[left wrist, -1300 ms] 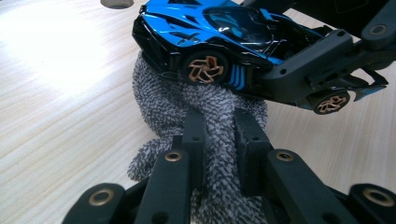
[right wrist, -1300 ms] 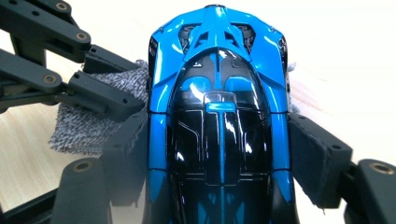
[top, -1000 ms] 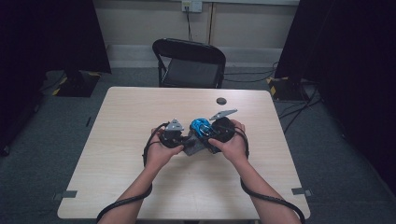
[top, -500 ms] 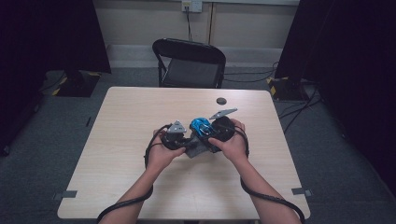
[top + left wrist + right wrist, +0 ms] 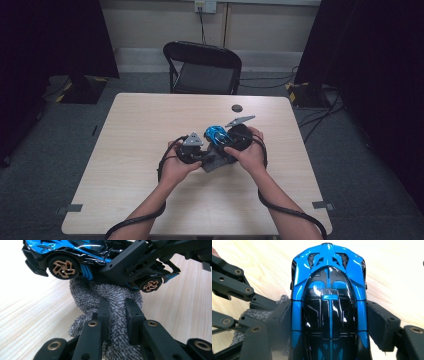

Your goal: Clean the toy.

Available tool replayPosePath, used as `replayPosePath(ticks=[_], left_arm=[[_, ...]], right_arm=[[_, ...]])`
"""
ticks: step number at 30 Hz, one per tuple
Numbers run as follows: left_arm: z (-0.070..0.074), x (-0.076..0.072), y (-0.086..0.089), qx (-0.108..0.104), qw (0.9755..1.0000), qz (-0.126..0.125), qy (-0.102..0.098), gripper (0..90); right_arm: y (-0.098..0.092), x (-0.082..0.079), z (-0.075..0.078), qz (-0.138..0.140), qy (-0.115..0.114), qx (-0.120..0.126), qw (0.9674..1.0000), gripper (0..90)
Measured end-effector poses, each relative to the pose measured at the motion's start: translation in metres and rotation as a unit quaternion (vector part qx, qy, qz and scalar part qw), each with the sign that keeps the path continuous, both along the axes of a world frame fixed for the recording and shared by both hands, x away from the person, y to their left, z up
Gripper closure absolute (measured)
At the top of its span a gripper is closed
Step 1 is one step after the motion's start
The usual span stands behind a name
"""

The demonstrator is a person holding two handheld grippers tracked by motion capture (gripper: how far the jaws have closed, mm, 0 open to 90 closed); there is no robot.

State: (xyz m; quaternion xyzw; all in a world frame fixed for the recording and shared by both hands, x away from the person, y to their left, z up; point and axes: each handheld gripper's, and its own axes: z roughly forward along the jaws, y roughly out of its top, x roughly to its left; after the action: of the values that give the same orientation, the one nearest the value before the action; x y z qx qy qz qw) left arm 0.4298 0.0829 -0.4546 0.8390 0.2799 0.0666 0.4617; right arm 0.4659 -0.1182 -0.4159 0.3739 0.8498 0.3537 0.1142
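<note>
- In the high view, a blue and black toy car (image 5: 216, 135) is seen just right of the frame's centre, raised above the pale wooden worktop (image 5: 140, 125).
- The car is clamped across its sides by the jaws of the right gripper (image 5: 329, 322); the pads are pressed against both flanks in the right gripper view.
- A grey knitted cloth (image 5: 117, 305) is pinched between the clenched jaws of the left gripper (image 5: 117, 315), at lower centre of the left gripper view.
- The cloth is held directly under the car, touching its underside between the copper-coloured wheels.
- A small dark disc (image 5: 237, 108) is seen lying on the worktop above the car, well apart from it.
- A black chair (image 5: 202, 67) is placed beyond the worktop's far edge.
</note>
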Motion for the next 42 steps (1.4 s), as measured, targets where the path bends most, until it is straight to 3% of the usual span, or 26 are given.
replayPosePath(ticks=[13, 20, 24, 30, 36, 42], left_arm=[[-0.01, -0.018, -0.015, 0.003, 0.9989, -0.045, 0.011, 77.1], [-0.008, -0.029, -0.01, 0.002, 0.9976, -0.068, 0.013, 77.1], [-0.005, -0.031, 0.009, -0.002, 0.9986, -0.053, 0.005, 77.2], [0.0, -0.024, 0.055, -0.003, 0.9999, 0.007, -0.011, 77.2], [-0.003, -0.015, 0.092, 0.008, 0.9983, 0.056, -0.015, 77.2], [-0.009, -0.01, 0.116, 0.012, 0.9954, 0.094, -0.016, 77.2]], right_arm=[[-0.006, 0.003, -0.004, -0.014, 0.007, 0.006, 0.9999, 28.4], [-0.017, 0.005, -0.002, -0.03, 0.004, 0.01, 0.9995, 28.4], [-0.031, 0.007, -0.002, -0.043, 0.005, 0.008, 0.999, 28.4], [-0.06, 0.008, -0.01, -0.072, 0.013, 0.0, 0.9973, 28.4], [-0.082, 0.008, -0.022, -0.094, 0.023, -0.005, 0.9953, 28.3], [-0.104, 0.01, -0.033, -0.118, 0.034, -0.016, 0.9923, 28.4]])
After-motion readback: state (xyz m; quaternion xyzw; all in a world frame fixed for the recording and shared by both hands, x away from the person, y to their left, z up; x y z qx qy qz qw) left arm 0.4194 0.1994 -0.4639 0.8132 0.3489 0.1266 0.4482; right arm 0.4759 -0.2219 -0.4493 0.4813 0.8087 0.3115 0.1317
